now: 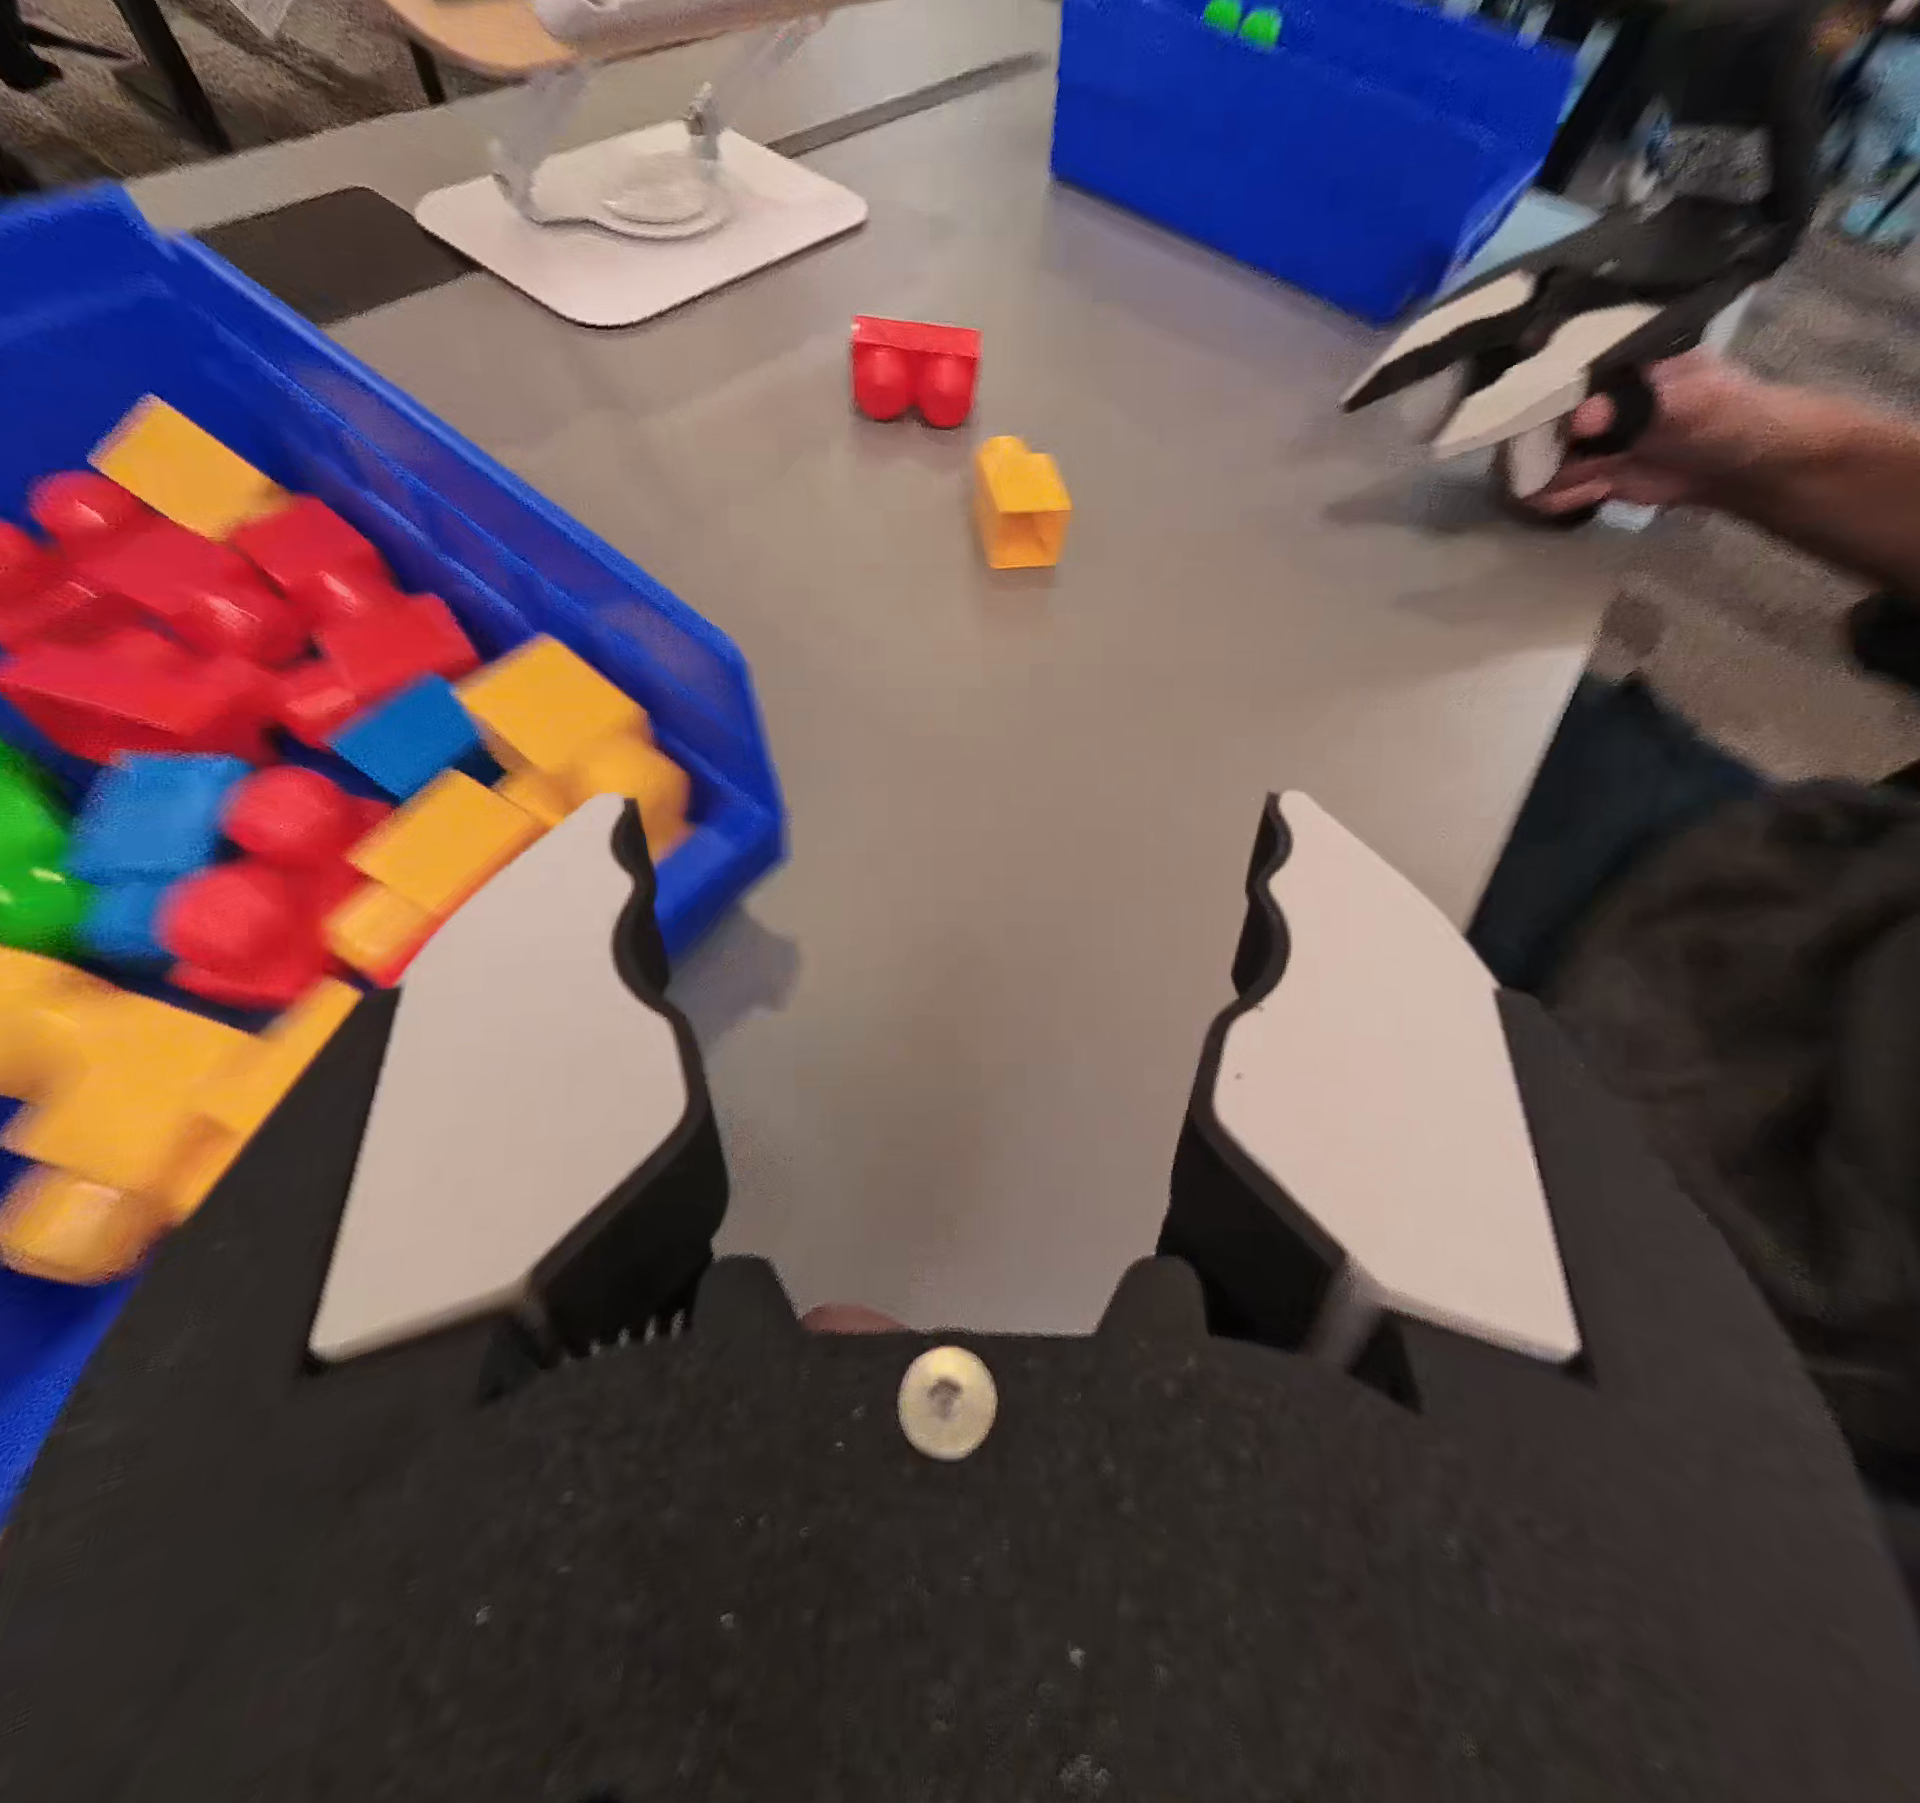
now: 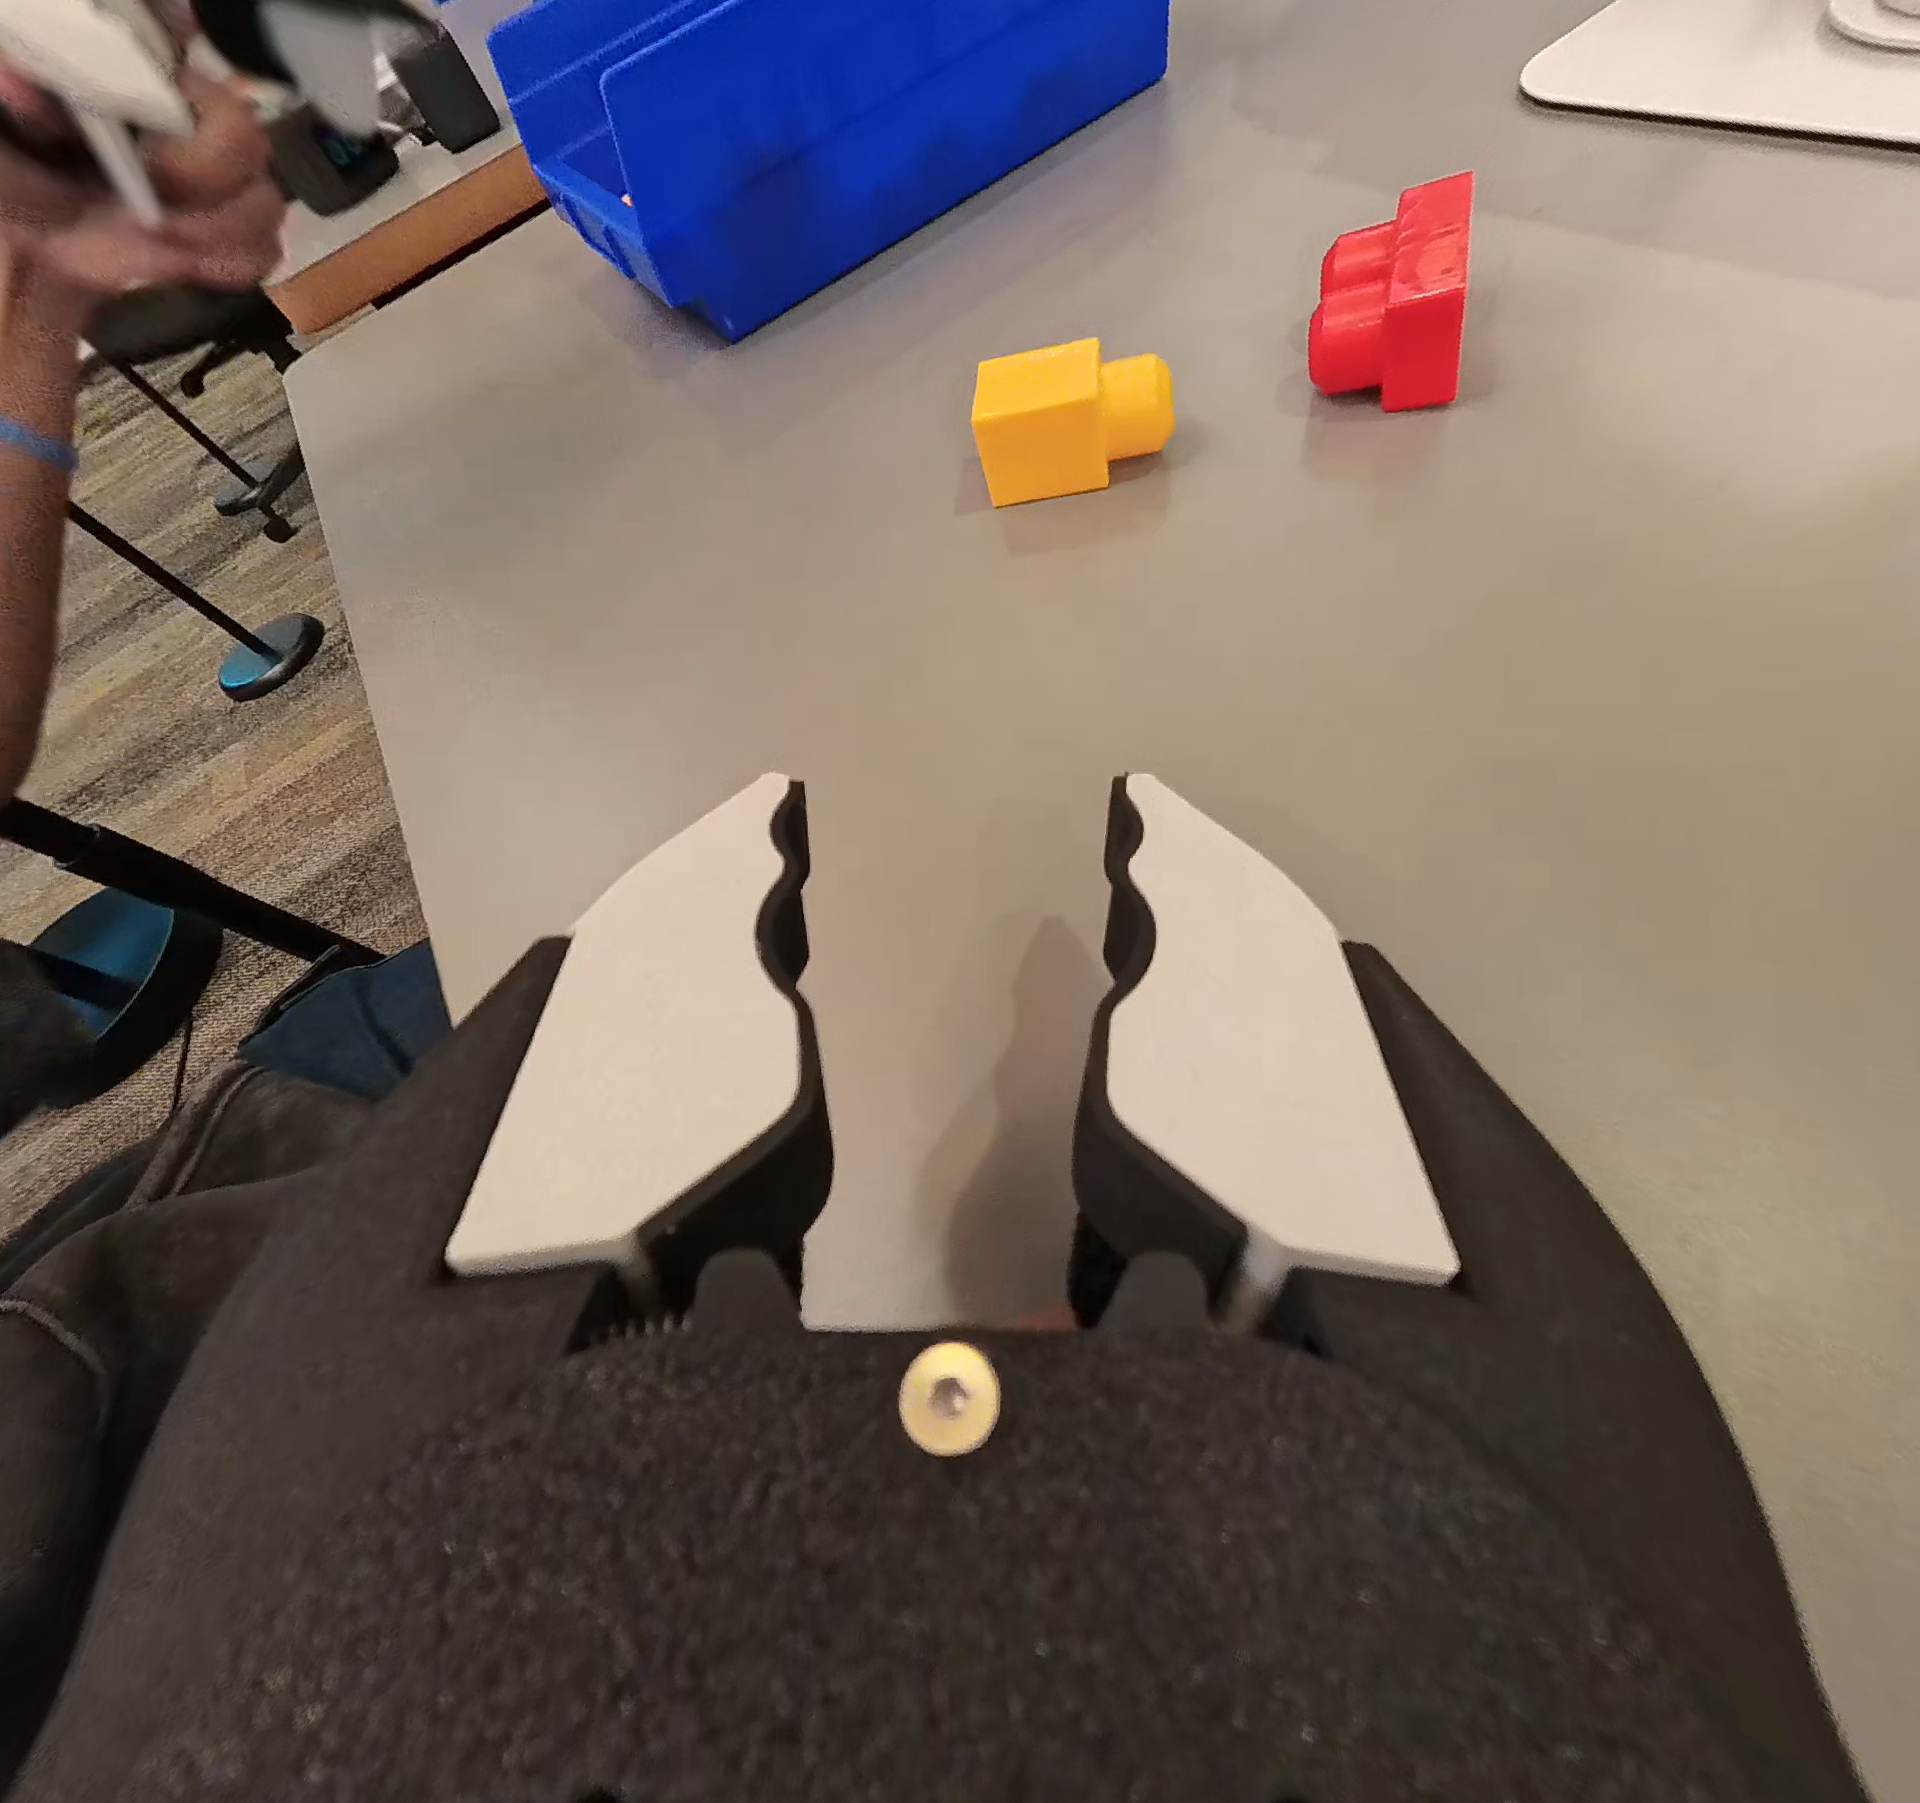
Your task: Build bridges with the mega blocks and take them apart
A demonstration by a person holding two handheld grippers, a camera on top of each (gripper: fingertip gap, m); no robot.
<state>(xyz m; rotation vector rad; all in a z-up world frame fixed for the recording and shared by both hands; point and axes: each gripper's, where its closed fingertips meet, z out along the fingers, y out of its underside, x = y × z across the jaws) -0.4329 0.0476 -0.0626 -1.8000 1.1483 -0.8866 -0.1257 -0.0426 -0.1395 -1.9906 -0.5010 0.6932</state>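
A red two-stud block (image 1: 916, 371) (image 2: 1392, 299) and a small yellow one-stud block (image 1: 1021, 504) (image 2: 1065, 420) lie on their sides on the grey table (image 1: 1039, 818), close together. My left gripper (image 1: 951, 808) is open and empty, above the table beside the blue bin (image 1: 540, 558) of mixed blocks. My right gripper (image 2: 956, 787) is open and empty, low over the table, short of the yellow block. It also shows at the right edge of the left wrist view (image 1: 1392, 418), held by a hand.
A second blue bin (image 1: 1278, 153) with a green block (image 1: 1242, 18) stands at the far right. A white stand base (image 1: 644, 226) (image 2: 1714, 60) sits at the back. The blue block bin also shows in the right wrist view (image 2: 831, 91). The table edge runs near the person's dark clothing (image 1: 1714, 974). About 35 centimetres separates my left fingertips from my right. From my right tips it is roughly 15 centimetres to the small yellow one-stud block (image 2: 1065, 420); from my left, 25 centimetres.
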